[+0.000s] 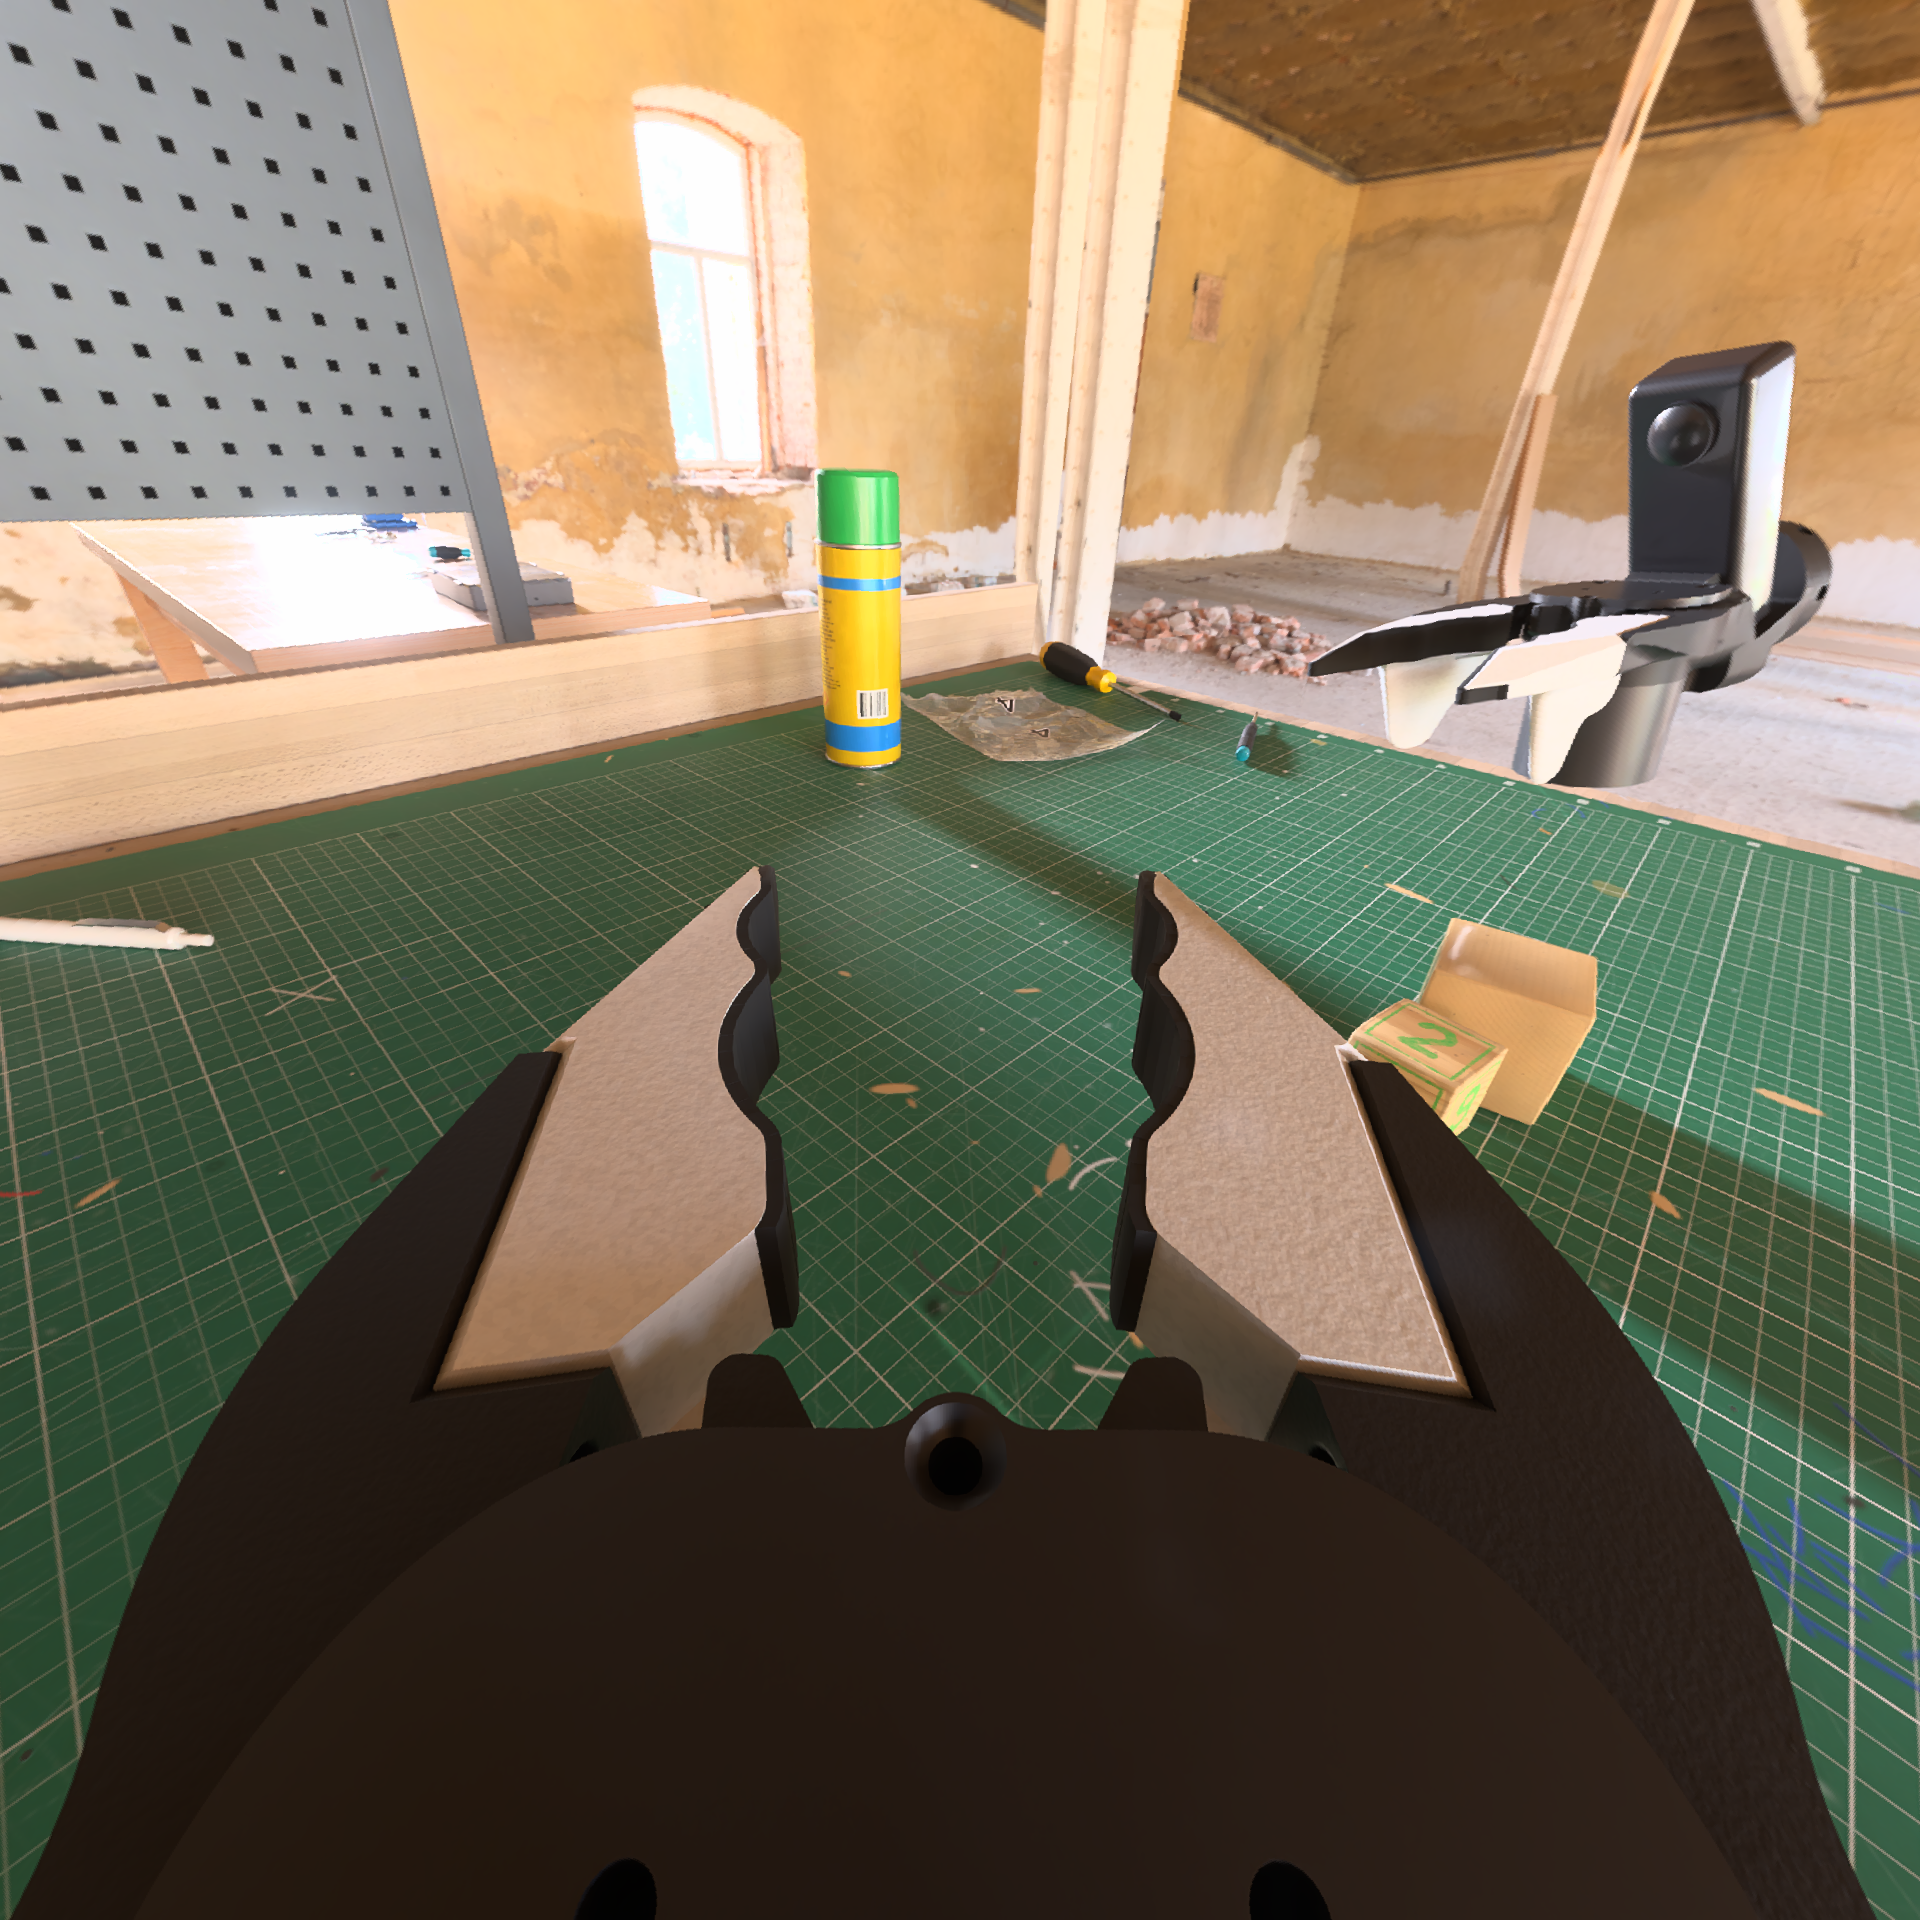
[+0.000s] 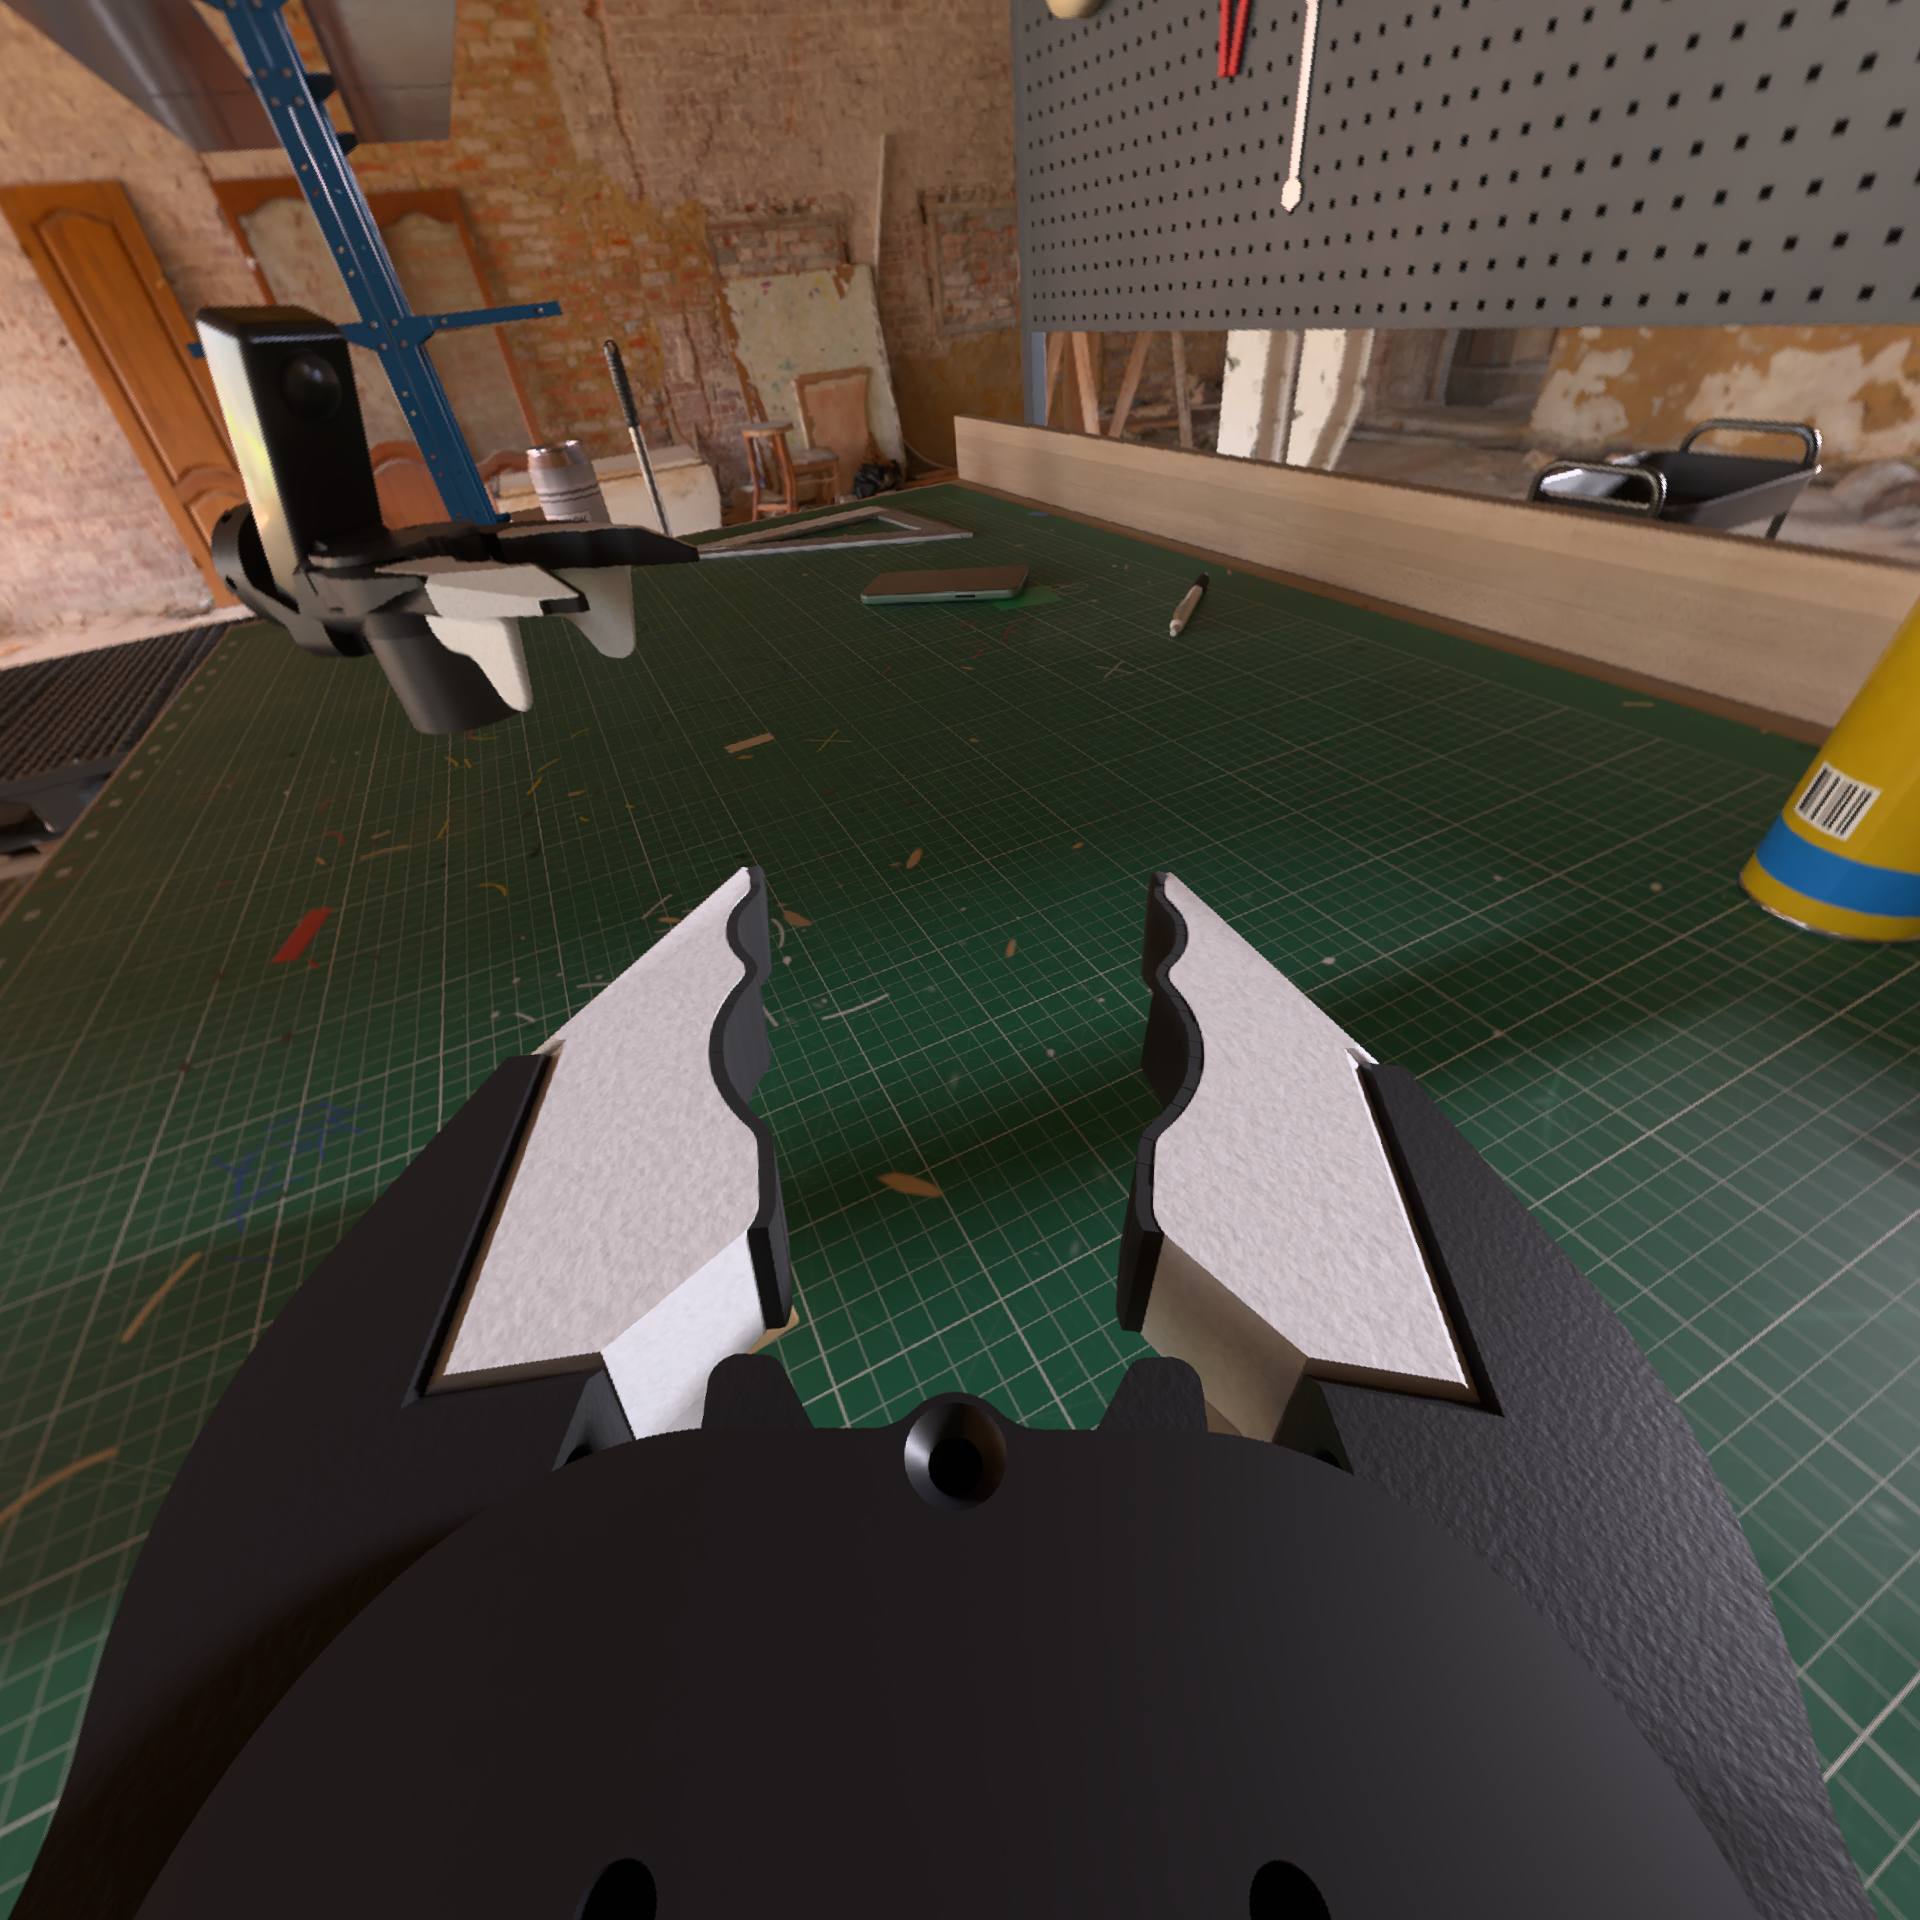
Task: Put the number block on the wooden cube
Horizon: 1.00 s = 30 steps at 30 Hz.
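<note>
In the left wrist view a small number block (image 1: 1425, 1051) with green markings lies on the green cutting mat (image 1: 935, 1039), touching the near side of a larger plain wooden cube (image 1: 1522, 1003). Both sit just right of my left gripper (image 1: 956, 894), which is open and empty; its right finger hides part of the number block. My right gripper (image 1: 1387, 681) hovers farther off at the mat's right edge, open and empty. In the right wrist view the right gripper (image 2: 956, 894) is open over bare mat, the left gripper (image 2: 639, 577) shows at upper left, and neither block is in view.
A yellow spray can (image 1: 860, 623) stands at the back by a wooden rail (image 1: 416, 707), beside a plastic bag (image 1: 1023, 722) and two screwdrivers (image 1: 1091, 670). A white pen (image 1: 104, 930) lies left. A phone (image 2: 945, 584), pen (image 2: 1188, 605) and set square (image 2: 831, 530) lie farther off.
</note>
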{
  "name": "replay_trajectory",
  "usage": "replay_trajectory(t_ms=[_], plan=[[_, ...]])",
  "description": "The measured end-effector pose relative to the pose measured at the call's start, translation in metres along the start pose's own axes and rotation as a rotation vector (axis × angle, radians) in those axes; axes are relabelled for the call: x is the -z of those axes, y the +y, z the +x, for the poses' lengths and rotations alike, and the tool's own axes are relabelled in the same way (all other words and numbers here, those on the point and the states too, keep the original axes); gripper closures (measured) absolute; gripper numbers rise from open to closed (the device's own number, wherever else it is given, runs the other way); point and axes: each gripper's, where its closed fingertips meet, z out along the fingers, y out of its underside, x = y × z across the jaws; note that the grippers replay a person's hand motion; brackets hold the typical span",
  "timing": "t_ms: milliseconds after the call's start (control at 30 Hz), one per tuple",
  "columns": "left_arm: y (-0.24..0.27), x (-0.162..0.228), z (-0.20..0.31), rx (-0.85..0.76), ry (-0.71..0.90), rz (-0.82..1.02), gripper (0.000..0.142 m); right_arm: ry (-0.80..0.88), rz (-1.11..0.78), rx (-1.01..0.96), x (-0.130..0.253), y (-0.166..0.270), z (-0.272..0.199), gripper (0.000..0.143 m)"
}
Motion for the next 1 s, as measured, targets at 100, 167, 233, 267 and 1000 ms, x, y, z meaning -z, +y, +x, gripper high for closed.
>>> replay_trajectory(t_ms=[100, 167, 233, 267, 1000], plan=[[-0.001, -0.001, 0.004, 0.008, 0.034, 0.004, 0.072, -0.048, -0.009, 0.085, 0.001, 0.004, 0.002, 0.051], [0.0, -0.004, 0.01, -0.003, 0.06, -0.007, 0.071, -0.105, -0.021, 0.118, 0.003, 0.01, 0.002, 0.038], [0.002, -0.006, 0.017, -0.026, 0.096, -0.026, 0.07, -0.143, -0.043, 0.133, 0.006, 0.019, 0.001, 0.016], [0.003, -0.008, 0.022, -0.039, 0.117, -0.034, 0.07, -0.166, -0.056, 0.145, 0.008, 0.023, -0.001, 0.009], [0.09, -0.057, 0.148, -0.507, 0.731, -0.78, 0.056, -0.312, -0.089, 0.143, 0.02, 0.041, -0.024, 0.008]])
